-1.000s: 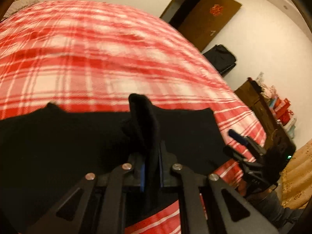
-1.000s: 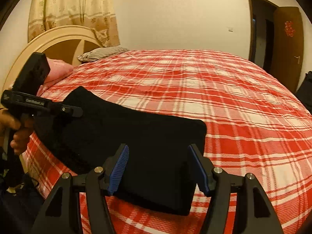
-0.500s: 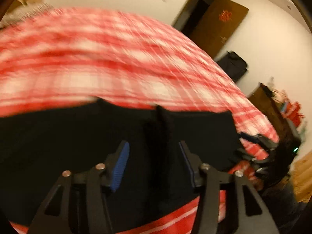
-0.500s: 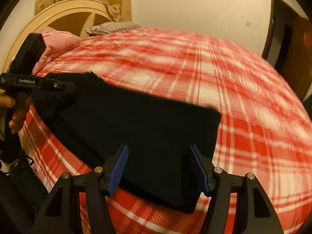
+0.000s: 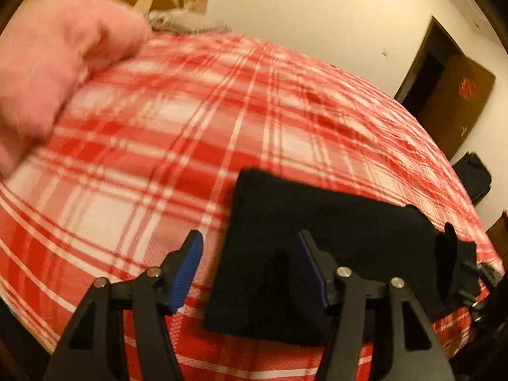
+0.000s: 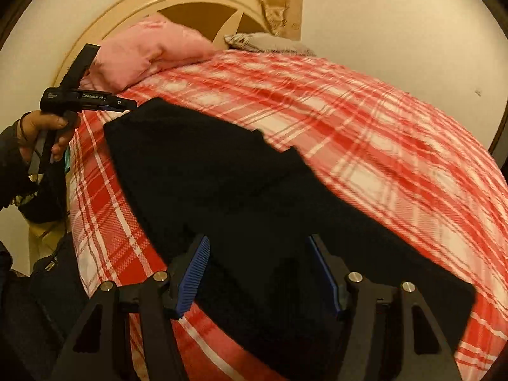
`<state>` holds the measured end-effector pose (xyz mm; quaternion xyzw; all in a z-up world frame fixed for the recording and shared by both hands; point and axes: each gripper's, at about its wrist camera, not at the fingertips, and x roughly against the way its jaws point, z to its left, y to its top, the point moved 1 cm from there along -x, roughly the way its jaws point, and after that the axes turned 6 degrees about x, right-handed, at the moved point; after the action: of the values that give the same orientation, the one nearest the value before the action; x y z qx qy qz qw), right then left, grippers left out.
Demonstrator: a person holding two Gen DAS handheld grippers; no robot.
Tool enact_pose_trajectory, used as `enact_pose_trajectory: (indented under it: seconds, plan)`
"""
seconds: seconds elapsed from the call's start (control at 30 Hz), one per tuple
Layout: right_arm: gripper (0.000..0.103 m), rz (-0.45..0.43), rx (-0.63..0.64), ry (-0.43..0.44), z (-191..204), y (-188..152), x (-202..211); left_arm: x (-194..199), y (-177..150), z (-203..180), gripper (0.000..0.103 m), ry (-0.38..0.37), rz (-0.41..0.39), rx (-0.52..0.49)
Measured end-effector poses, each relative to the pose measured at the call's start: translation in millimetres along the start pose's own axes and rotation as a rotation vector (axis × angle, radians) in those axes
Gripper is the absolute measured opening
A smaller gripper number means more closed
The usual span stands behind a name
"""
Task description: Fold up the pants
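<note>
A bed [image 6: 365, 120] under a red-and-white plaid cover fills both views, with a pink pillow [image 6: 149, 54] and a grey one [image 6: 266, 41] against the cream headboard [image 6: 177, 3]. The black pants [image 6: 241, 197] lie flat along the near edge of the bed, already folded into a long, narrow band, with an inner layer edge visible near the middle. By this look the lengthwise fold is done and the crosswise folds remain. The left claw [image 5: 250, 266] hovers over the band's end nearest the pillows, its jaws opening, cloth below but not pinched. The right claw [image 6: 257, 273] hangs released above the other half, gripping nothing.
</note>
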<state>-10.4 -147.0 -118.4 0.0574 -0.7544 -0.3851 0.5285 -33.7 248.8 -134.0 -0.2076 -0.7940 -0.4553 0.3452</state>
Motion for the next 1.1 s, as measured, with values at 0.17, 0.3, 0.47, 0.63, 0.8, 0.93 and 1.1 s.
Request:
enact_pose_trajectory:
  seconds: [0.17, 0.3, 0.47, 0.63, 0.8, 0.93, 1.1]
  plan:
    - [0.065, 0.048, -0.056, 0.010, -3.6, -4.9, -14.4, -13.4, -5.6, -4.7, 0.065, -0.021, -0.010, -0.013]
    - [0.065, 0.034, -0.034, -0.015, 0.5, -6.7, -3.4, -18.7, -4.4, -12.7, 0.065, 0.001, 0.010, -0.067]
    - [0.065, -0.026, -0.048, -0.019, 7.3, -6.6, 13.3, -13.7, -2.8, -14.7, 0.048, 0.009, 0.031, -0.061]
    - [0.065, -0.046, -0.040, -0.026, 11.4, -6.8, 20.6, -12.8, -7.4, -27.6, 0.036, 0.042, 0.053, -0.097]
    - [0.065, -0.047, -0.037, -0.036, 13.5, -11.5, 22.6, -20.8, -0.4, -5.2, 0.047, -0.069, 0.049, 0.043]
    - [0.065, -0.055, -0.043, -0.039, 13.3, -16.1, 27.4, -19.8, -1.4, -8.5, 0.032, -0.071, 0.059, -0.006]
    - [0.065, -0.072, -0.058, -0.052, 6.9, -22.4, 39.4, -1.9, 1.6, -8.2, 0.021, -0.194, 0.076, 0.088]
